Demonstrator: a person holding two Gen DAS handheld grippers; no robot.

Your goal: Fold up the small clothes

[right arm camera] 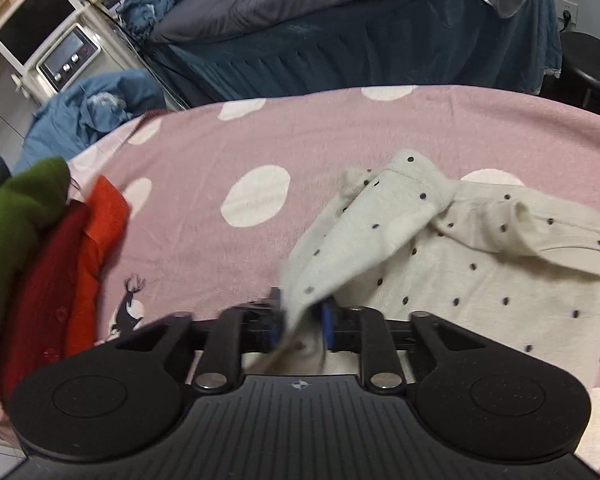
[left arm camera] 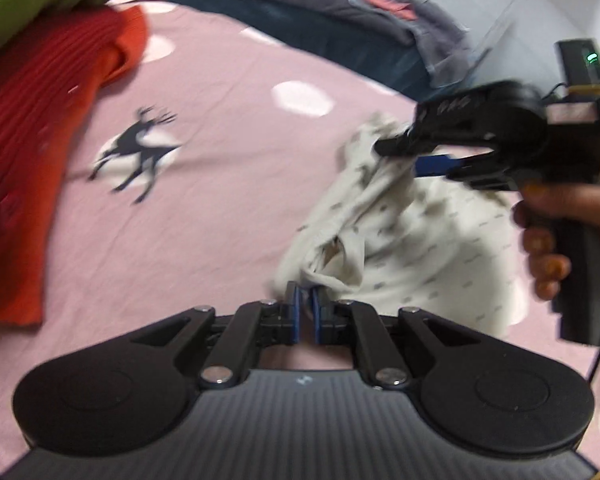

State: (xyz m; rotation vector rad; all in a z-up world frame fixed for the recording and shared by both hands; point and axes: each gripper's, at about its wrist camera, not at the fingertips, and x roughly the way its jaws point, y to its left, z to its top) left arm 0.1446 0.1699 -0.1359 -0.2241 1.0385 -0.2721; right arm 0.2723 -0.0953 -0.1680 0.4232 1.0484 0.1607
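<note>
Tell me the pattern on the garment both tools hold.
Cream with small dark dots; clearest in the right wrist view.

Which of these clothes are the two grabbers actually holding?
The cream dotted garment; both the left gripper and right gripper pinch it. The green, dark red and orange ones lie untouched.

A pink blanket [right arm camera: 340, 128] with white polka dots and a dark reindeer print [left arm camera: 138, 152] is spread over the supporting surface. A cream dotted garment [right arm camera: 480, 280] is lain on it, crumpled, toward the right. At the left edge, a stack of clothes is seen: an orange-red ribbed garment [left arm camera: 28, 184], a dark red garment [right arm camera: 44, 296] and a green garment [right arm camera: 16, 224].
</note>
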